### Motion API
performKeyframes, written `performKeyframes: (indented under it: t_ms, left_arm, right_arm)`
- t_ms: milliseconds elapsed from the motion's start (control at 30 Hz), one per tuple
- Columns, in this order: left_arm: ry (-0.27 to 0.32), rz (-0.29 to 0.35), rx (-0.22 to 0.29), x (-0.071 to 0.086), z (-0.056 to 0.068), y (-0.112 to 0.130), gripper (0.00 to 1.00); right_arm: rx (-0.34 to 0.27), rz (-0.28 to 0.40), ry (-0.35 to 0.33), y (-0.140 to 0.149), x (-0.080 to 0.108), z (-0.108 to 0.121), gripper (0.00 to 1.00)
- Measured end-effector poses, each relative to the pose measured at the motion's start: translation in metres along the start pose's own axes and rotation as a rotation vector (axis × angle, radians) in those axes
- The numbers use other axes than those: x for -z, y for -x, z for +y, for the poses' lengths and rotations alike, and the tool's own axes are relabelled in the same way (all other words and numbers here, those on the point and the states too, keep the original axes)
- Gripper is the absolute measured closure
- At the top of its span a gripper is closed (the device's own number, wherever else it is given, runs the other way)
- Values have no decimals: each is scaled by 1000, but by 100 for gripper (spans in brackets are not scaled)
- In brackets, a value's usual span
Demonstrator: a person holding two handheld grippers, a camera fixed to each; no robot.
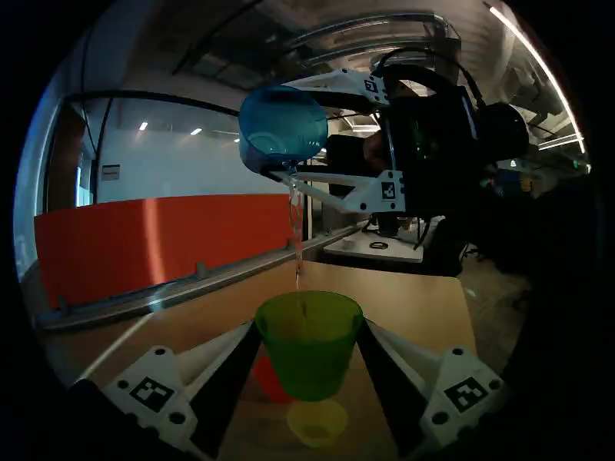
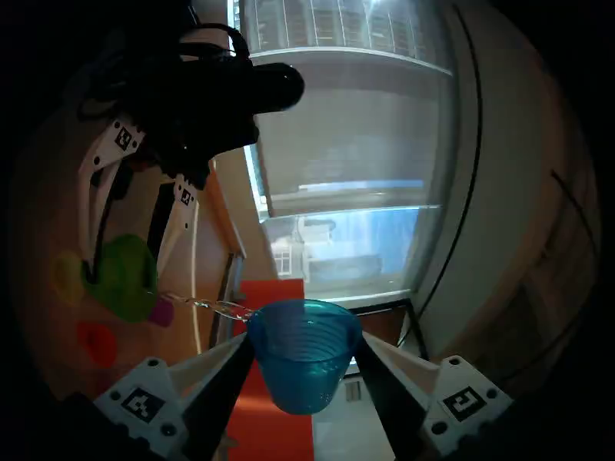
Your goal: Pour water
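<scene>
**Mid-pour: blue cup tipping water into the green cup**

My left gripper [image 1: 307,332] is closed partway around the green cup [image 1: 309,346]. One finger presses on each side of its wall, and the cup is upright with its mouth open to the stream. From the left gripper view it looks to be held a little above the table [image 1: 415,300] rather than standing on it.

My right gripper [image 2: 304,349] is clamped the same way on the blue cup [image 2: 302,361]. It holds that cup higher than the green one and tips it hard over. A thin stream of water [image 1: 295,230] leaves the blue cup's lip and falls to the green cup's rim, landing inside near the far edge as far as I can judge.

On the table below lie a small yellow cup [image 1: 317,422] and a red one [image 1: 269,380], both clear of the stream. The right gripper view also shows a small magenta thing [image 2: 161,313] just beside the green cup; I cannot tell what it is.

I judge that the pour itself is the step in hand. I cannot read the water level in either cup, so how much is left to pour is unclear.

The next move calls for a steady tilt on the right side, with the green cup kept level and centred under the stream, since the water lands close to the rim. Shifting the green cup slightly toward the stream would give more margin. When the stream thins to drips, the blue cup should be rolled back upright before either cup goes down.
</scene>
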State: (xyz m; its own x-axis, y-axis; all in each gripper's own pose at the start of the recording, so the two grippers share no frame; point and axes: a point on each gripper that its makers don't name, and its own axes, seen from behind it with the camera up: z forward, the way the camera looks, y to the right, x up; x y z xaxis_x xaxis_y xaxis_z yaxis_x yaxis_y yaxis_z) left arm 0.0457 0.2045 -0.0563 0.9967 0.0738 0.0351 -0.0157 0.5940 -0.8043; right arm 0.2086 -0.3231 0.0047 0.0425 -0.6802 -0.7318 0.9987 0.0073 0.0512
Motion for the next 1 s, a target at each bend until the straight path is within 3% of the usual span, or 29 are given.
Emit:
performKeyframes:
  t_ms: [1000]
  left_arm:
    - [-3,4,11,-5,-6,2,14]
  right_arm:
    - [159,-13,25,0,-3,11,10]
